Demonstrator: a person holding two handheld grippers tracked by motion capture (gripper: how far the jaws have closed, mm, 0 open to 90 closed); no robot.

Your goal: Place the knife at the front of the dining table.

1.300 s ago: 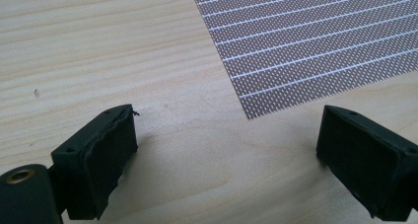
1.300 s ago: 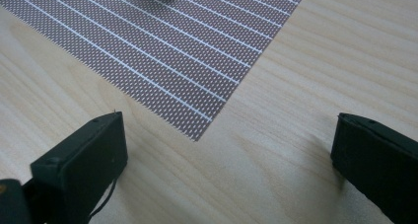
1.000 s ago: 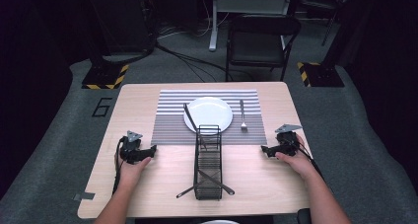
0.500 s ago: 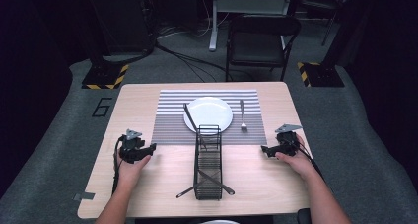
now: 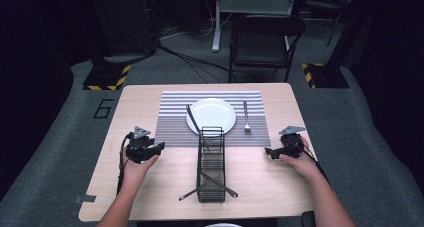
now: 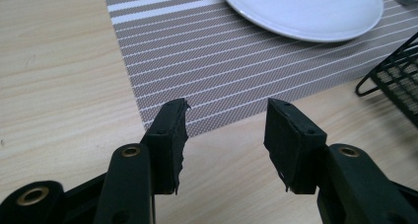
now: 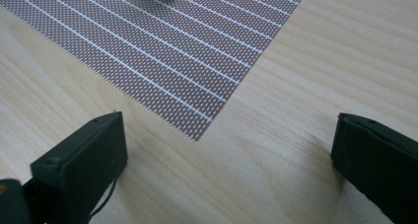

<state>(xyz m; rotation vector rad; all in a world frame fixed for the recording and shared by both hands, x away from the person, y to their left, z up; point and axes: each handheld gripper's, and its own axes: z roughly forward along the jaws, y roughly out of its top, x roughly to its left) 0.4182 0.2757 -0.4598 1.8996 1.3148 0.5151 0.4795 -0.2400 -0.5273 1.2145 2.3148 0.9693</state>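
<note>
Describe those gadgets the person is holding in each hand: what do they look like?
Both are black handheld tools. The left gripper and right gripper each carry a grey three-cornered plate on top and trail a black cable back along the forearm. Each ends in two blocky black jaws with flat pads, fixed by small screws, with brass-coloured rings at the pivots. One left pad has a ragged edge. The forearms are bare, with no sleeves.

High view above the near table edge, facing forward and down, gripper views low and close over the wood, all sharing the striped placemat (image 5: 175, 119) corner
</note>
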